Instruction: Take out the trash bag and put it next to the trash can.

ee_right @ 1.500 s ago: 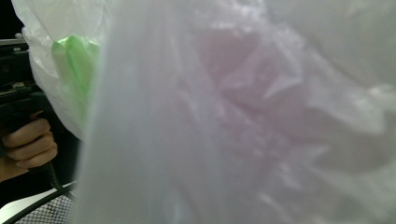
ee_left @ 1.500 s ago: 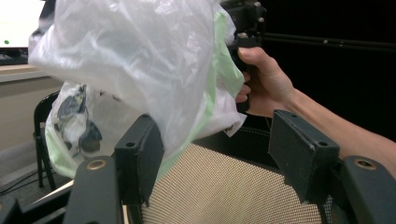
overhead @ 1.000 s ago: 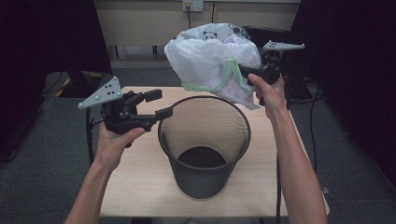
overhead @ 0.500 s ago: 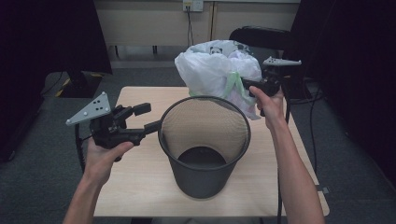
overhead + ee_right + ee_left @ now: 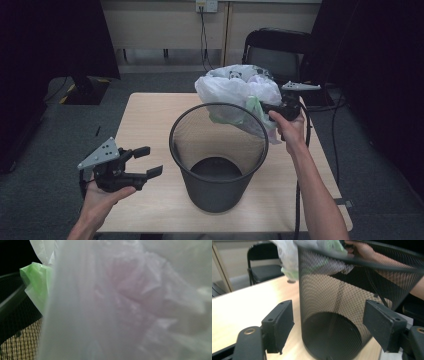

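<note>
Right hand-held gripper (image 5: pixel 270 107) clamped on a stuffed plastic bag (image 5: pixel 235 92), jaws nearly closed on the film. Bag hangs at the bin's (image 5: pixel 217 160) 1 o'clock rim, its lower part dipping just inside the mesh, bulk above and behind the rim. Compared with a second ago the bag has come down: it was held well above the rim, now it touches or overlaps it. In the right gripper view the bag (image 5: pixel 130 302) sits right against the lens, with a green scrap (image 5: pixel 37 282) and the bin rim (image 5: pixel 15 300) at 9 o'clock.

Left hand-held gripper (image 5: pixel 142 162) has dropped away from the bin's 9 o'clock rim to low beside the wall, near the table (image 5: pixel 145 115). Its jaws have just been opening, now wide, nothing between them; the left gripper view looks at the bin wall (image 5: pixel 332 315) past its spread pads.

Judgement: rim hold given up, bag going in. Likely next is lowering further and releasing; the bulky bag may catch on the rim or tip the unsteadied bin.
</note>
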Motion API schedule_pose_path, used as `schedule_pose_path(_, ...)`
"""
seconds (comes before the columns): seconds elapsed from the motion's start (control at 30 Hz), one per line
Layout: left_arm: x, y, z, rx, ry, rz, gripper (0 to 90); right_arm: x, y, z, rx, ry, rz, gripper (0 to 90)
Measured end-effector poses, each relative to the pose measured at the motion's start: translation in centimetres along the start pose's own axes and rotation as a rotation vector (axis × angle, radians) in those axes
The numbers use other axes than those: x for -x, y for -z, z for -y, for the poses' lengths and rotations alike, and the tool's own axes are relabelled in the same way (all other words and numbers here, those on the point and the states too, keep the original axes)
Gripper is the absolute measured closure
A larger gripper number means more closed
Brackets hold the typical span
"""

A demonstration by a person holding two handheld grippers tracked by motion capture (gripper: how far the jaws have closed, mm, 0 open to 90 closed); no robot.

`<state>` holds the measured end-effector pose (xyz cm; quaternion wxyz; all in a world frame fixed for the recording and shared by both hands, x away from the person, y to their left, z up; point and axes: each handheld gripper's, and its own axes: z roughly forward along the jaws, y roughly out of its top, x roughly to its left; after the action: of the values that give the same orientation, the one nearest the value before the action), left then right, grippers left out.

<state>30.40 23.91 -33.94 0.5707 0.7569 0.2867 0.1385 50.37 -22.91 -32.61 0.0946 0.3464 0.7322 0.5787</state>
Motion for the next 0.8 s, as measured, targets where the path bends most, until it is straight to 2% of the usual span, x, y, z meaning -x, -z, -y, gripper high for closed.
schedule_pose_path(0.07,-0.1,-0.2,1.0,-0.014,0.007,-0.002,22.0,0.1,0.1,0.6,-0.007,0.000,0.008,79.8)
schedule_pose_path(0.13,-0.1,-0.6,2.1,-0.046,-0.003,-0.032,21.5,0.2,0.2,1.2,-0.008,-0.002,0.014,79.7)
schedule_pose_path(0.17,-0.2,-0.7,2.5,-0.061,-0.001,-0.034,20.8,0.2,0.2,1.6,-0.007,-0.001,0.017,79.8)
schedule_pose_path(0.3,-0.7,-1.7,5.0,-0.128,0.040,-0.045,20.5,0.3,0.2,2.9,-0.014,-0.008,0.010,79.7)
schedule_pose_path(0.4,-1.0,-2.7,7.0,-0.188,0.048,-0.052,19.9,0.6,-0.1,4.1,-0.038,-0.015,0.011,79.7)
schedule_pose_path(0.47,-1.1,-3.3,8.3,-0.218,0.070,-0.044,19.8,0.7,-0.5,4.9,-0.050,-0.026,0.014,79.6)
schedule_pose_path(0.53,-1.3,-3.7,9.1,-0.248,0.077,-0.012,19.9,0.9,-1.0,5.7,-0.064,-0.037,0.015,79.4)
schedule_pose_path(0.67,-1.8,-4.9,10.7,-0.306,0.065,-0.006,21.4,0.6,-2.2,7.2,-0.092,-0.049,0.026,77.7)
schedule_pose_path(0.73,-2.0,-5.5,11.4,-0.340,0.065,-0.025,21.3,0.3,-2.8,7.6,-0.114,-0.038,0.049,77.3)
schedule_pose_path(0.8,-2.0,-6.2,12.3,-0.377,0.051,-0.049,20.4,0.2,-3.2,7.8,-0.121,-0.037,0.051,76.2)
